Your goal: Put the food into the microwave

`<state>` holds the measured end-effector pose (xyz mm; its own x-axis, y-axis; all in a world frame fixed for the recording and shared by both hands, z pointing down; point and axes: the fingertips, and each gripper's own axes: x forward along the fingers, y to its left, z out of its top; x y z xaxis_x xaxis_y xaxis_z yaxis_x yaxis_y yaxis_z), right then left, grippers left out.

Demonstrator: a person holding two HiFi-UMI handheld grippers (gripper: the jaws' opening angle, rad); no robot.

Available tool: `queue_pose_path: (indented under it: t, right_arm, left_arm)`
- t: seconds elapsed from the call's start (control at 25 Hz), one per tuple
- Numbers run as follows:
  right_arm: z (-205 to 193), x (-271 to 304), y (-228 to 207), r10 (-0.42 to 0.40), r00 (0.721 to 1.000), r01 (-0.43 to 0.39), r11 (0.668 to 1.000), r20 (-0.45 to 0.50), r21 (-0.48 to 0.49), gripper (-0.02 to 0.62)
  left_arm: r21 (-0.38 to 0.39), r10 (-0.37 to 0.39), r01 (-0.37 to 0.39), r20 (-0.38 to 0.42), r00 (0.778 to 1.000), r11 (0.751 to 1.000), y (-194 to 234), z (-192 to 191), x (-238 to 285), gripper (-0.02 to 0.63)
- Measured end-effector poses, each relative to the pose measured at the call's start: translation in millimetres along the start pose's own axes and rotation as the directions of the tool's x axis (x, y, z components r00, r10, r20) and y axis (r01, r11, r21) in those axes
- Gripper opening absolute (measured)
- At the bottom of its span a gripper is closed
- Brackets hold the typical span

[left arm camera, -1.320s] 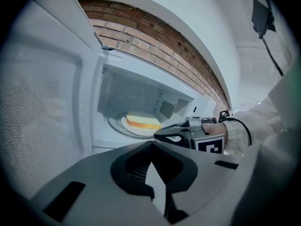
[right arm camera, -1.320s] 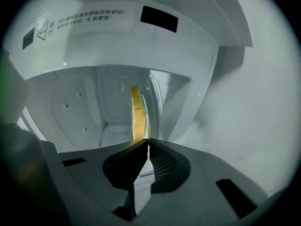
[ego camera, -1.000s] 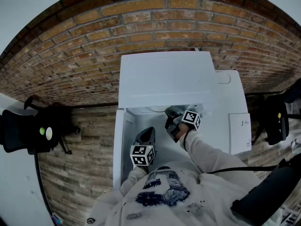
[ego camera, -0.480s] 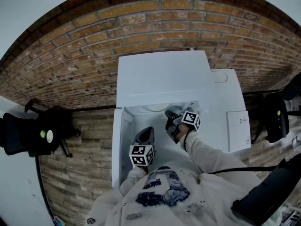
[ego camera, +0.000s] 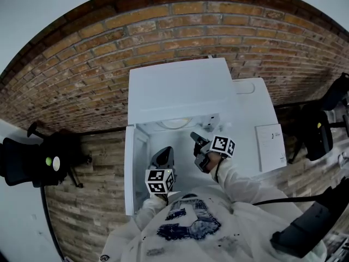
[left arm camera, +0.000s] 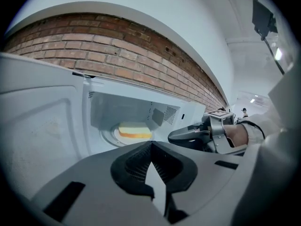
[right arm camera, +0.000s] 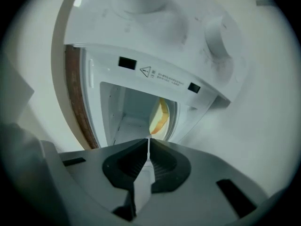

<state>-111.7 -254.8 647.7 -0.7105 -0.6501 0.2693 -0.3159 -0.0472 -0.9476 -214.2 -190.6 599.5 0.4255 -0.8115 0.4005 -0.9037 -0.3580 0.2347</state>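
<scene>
Food: the yellow-and-white slice (left arm camera: 135, 131) lies on the round plate (left arm camera: 109, 136) inside the open microwave (ego camera: 180, 89).
My left hand-held gripper (left arm camera: 150, 147): jaws pressed together, nothing in them, just outside the opening.
My right hand-held gripper (right arm camera: 149, 144): jaws together, empty, beside my left one at the opening.
Door (ego camera: 130, 168): swung open on the left.

A red brick wall (ego camera: 180, 26) stands at the back; the floor (ego camera: 87, 212) is brown and looks like bricks too; one black chair (ego camera: 32, 160) sits at the left; another black chair (ego camera: 316, 130) sits at the right; ceiling lights (left arm camera: 278, 53) shine bright.
</scene>
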Motion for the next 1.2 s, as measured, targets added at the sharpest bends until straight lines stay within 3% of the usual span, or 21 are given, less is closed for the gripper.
queue_pose_path:
  t: [0.2, 0.32, 0.6, 0.76, 1.04, 1.2]
  right_arm:
    - [3.6, -29.6, 21.0, 0.002, 1.000, 0.000, 0.988, 0.009, -0.157, 0.018]
    - [6.1, -45.9, 40.6, 0.006, 1.000, -0.002, 0.958, 0.014, -0.285, 0.017]
    - [9.9, -83.2, 92.4, 0.014, 0.999, 0.016, 0.809, 0.047, -0.587, 0.017]
    - [2.5, -110.3, 112.7, 0.028, 0.998, 0.020, 0.738, 0.060, -0.675, 0.015]
    - [-2.7, -144.9, 138.3, 0.027, 0.991, 0.096, 0.555, 0.133, -0.827, 0.015]
    - [-2.3, -147.9, 138.6, 0.019, 0.989, 0.114, 0.513, 0.144, -0.851, 0.015]
  left_arm:
    - [-0.001, 0.016, -0.015, 0.023, 1.000, 1.000, -9.5, 15.0, -12.1, 0.008]
    - [0.001, 0.023, -0.023, 0.036, 0.999, 1.000, -17.0, 24.6, -21.0, 0.008]
    - [0.027, 0.034, -0.035, 0.064, 0.997, 0.999, -34.3, 49.8, -43.0, 0.008]
    - [0.052, 0.019, -0.023, 0.076, 0.997, 0.998, -47.4, 63.0, -54.6, 0.008]
    - [0.083, 0.021, -0.030, 0.114, 0.993, 0.996, -61.1, 79.4, -75.9, 0.008]
    - [0.105, 0.022, -0.036, 0.127, 0.992, 0.994, -63.6, 81.0, -77.5, 0.008]
